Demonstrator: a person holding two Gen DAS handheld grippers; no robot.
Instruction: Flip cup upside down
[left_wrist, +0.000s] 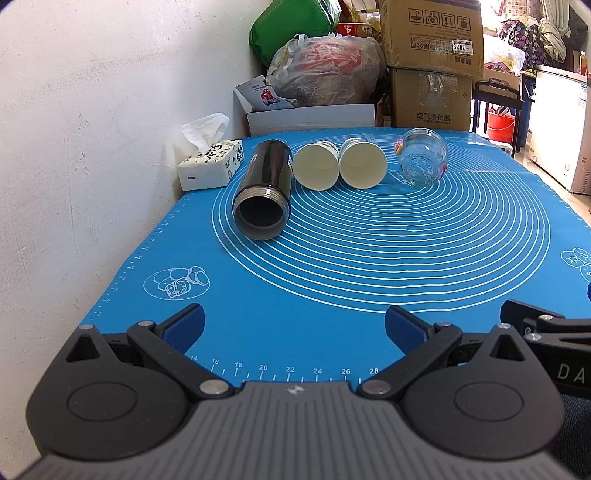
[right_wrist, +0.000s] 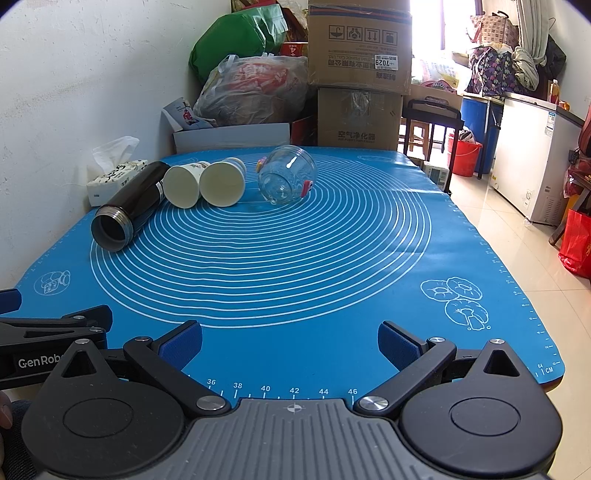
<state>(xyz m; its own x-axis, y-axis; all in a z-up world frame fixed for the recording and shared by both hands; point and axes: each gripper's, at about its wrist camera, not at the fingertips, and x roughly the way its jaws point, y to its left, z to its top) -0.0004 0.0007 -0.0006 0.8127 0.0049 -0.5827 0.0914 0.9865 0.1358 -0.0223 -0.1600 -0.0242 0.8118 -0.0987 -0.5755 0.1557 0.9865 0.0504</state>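
I am holding my left gripper (left_wrist: 293, 325) and right gripper (right_wrist: 290, 341) wide open, empty, facing two cream paper cups (left_wrist: 316, 166) lying sideways on the blue silicone mat (left_wrist: 332, 288).

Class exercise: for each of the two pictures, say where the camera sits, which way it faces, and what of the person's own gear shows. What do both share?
Left wrist: on the left tool, open, facing the thermos; the right tool's edge shows.
Right wrist: on the right tool, open, facing the glass jar; the left tool's edge shows.
Shared: blue mat, two paper cups.
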